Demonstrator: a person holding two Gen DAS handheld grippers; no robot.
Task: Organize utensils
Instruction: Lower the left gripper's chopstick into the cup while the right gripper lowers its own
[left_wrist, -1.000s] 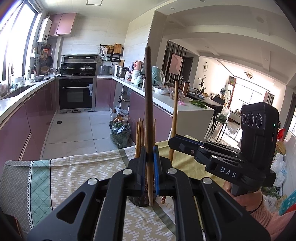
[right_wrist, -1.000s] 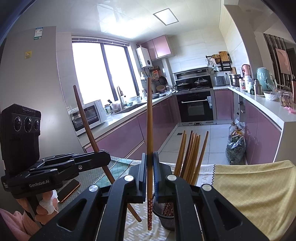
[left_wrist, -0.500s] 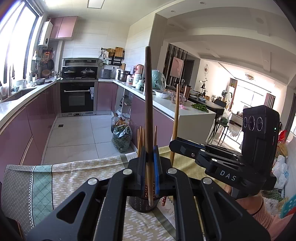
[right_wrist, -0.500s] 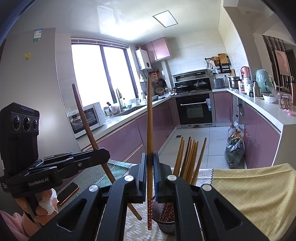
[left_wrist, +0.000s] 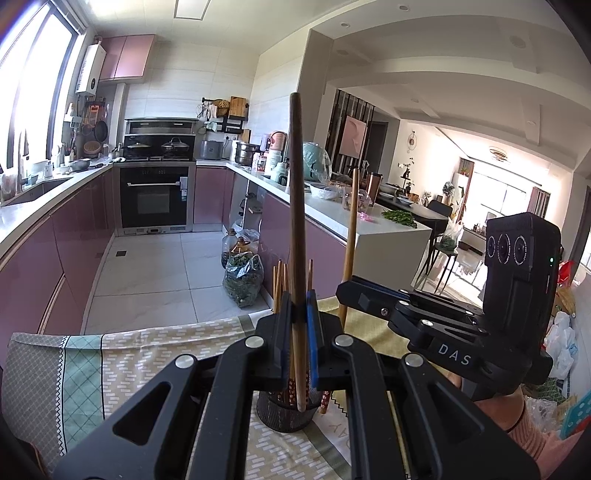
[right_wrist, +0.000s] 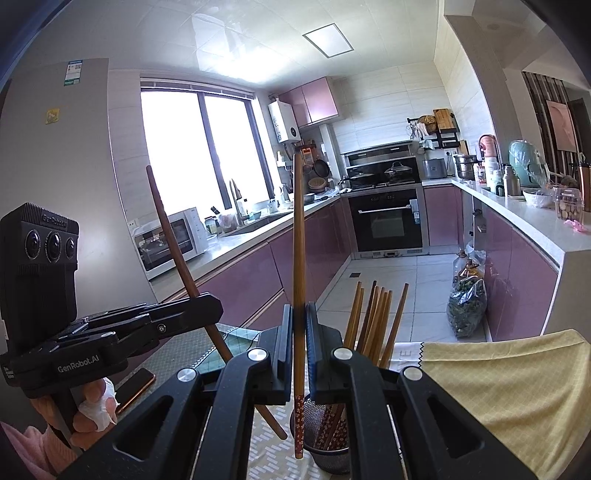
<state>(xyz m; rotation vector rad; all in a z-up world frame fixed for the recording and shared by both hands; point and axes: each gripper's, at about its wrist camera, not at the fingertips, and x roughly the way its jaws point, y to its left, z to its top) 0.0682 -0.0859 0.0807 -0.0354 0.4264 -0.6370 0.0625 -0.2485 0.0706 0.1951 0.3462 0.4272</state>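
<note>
Both tools are clamped narrow, each on one chopstick. Left tool (left_wrist: 300, 325), bottom centre of its own view, pinches a dark brown chopstick (left_wrist: 296, 206) that stands nearly upright, its lower tip just above the mesh holder (left_wrist: 284, 415) on the patterned cloth (left_wrist: 122, 354) covering the worktop. Right tool (right_wrist: 298, 332), bottom centre of its view, grips a lighter chopstick with a red flowered end (right_wrist: 298, 258), also upright, its tip hanging at the left rim of the same holder (right_wrist: 328, 456). A bundle of chopsticks (right_wrist: 373, 317) already stands in the holder, leaning right. At lower left of the right view, a hand (right_wrist: 92, 406) carries the left tool, a phone (right_wrist: 135, 384) lying beside it
</note>
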